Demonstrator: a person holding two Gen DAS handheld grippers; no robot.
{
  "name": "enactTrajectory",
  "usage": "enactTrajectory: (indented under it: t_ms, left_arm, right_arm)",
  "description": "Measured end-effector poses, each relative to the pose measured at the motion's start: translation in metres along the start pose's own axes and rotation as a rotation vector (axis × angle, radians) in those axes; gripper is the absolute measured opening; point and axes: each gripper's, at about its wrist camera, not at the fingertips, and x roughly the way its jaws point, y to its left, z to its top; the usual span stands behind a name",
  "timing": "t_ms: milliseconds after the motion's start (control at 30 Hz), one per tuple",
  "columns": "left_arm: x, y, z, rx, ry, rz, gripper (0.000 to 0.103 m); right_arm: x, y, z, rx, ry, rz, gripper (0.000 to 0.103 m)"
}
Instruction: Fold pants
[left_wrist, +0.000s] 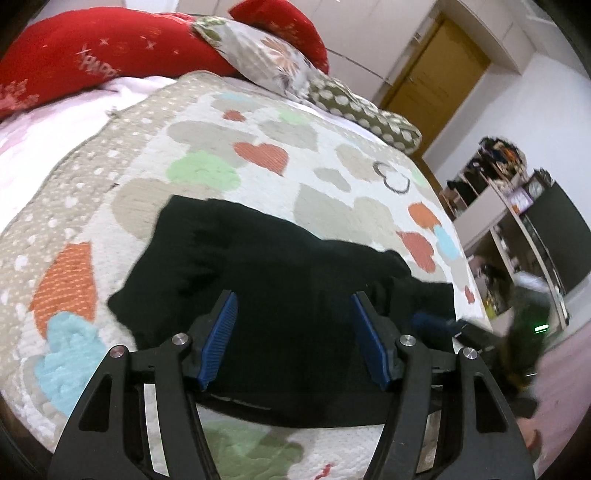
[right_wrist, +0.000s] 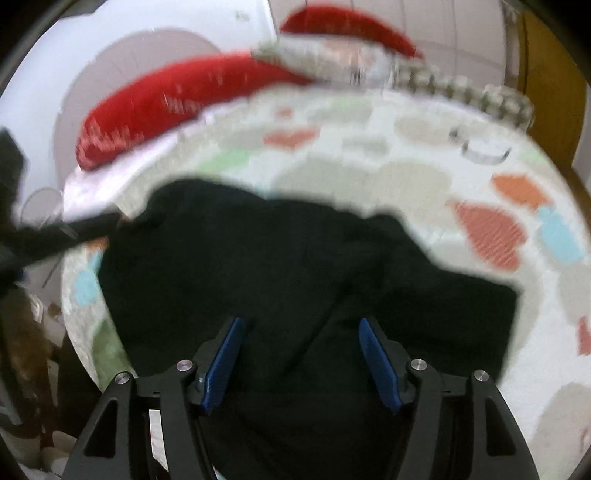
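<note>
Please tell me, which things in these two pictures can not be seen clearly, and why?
- Pants, left wrist view: near part hidden behind the left gripper; folds lost in the black.
- Right gripper, left wrist view: blurred, jaws unreadable.
- Red pillow, right wrist view: motion blur smears its print.
- Shelf, left wrist view: contents too small.

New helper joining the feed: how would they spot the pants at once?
Find the bed, covered by a heart-patterned quilt with red pillows at its head. The pants lie bunched on the quilt's near part, the only plain black thing on it.
</note>
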Motion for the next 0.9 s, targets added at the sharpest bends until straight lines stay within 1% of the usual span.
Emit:
enactTrajectory:
  t_ms: [67, 167, 233, 300, 500, 600, 767, 833, 900]
  left_arm:
    - [-0.007, 0.007, 0.0, -0.02, -0.02, 0.011, 0.063]
    - [-0.02, 0.023, -0.002, -0.074, -0.047, 0.042, 0.063]
    - [-0.026, 0.032, -0.006, -0.114, -0.058, 0.053, 0.064]
    - [-0.031, 0.042, -0.012, -0.154, -0.064, 0.067, 0.066]
    - [-0.029, 0.063, -0.03, -0.245, -0.055, 0.127, 0.066]
    - [-0.028, 0.075, -0.04, -0.299, -0.049, 0.153, 0.066]
    - [-0.022, 0.083, -0.049, -0.318, -0.026, 0.143, 0.066]
    - [-0.016, 0.087, -0.049, -0.339, -0.02, 0.127, 0.073]
    - [-0.011, 0.09, -0.047, -0.356, -0.018, 0.106, 0.073]
  right_arm:
    - [-0.004, 0.004, 0.001, -0.024, -0.017, -0.016, 0.063]
    - [-0.023, 0.007, 0.011, -0.024, -0.076, 0.042, 0.063]
    - [-0.03, 0.009, 0.02, -0.036, -0.111, 0.063, 0.068]
    - [-0.03, 0.013, 0.029, -0.044, -0.135, 0.082, 0.069]
    - [-0.007, 0.03, 0.05, -0.044, -0.122, 0.147, 0.069]
    - [0.0, 0.038, 0.062, -0.057, -0.135, 0.171, 0.07]
    - [0.016, 0.056, 0.088, -0.086, -0.129, 0.21, 0.073]
    - [0.026, 0.068, 0.1, -0.117, -0.124, 0.226, 0.073]
    - [0.034, 0.08, 0.109, -0.145, -0.119, 0.247, 0.073]
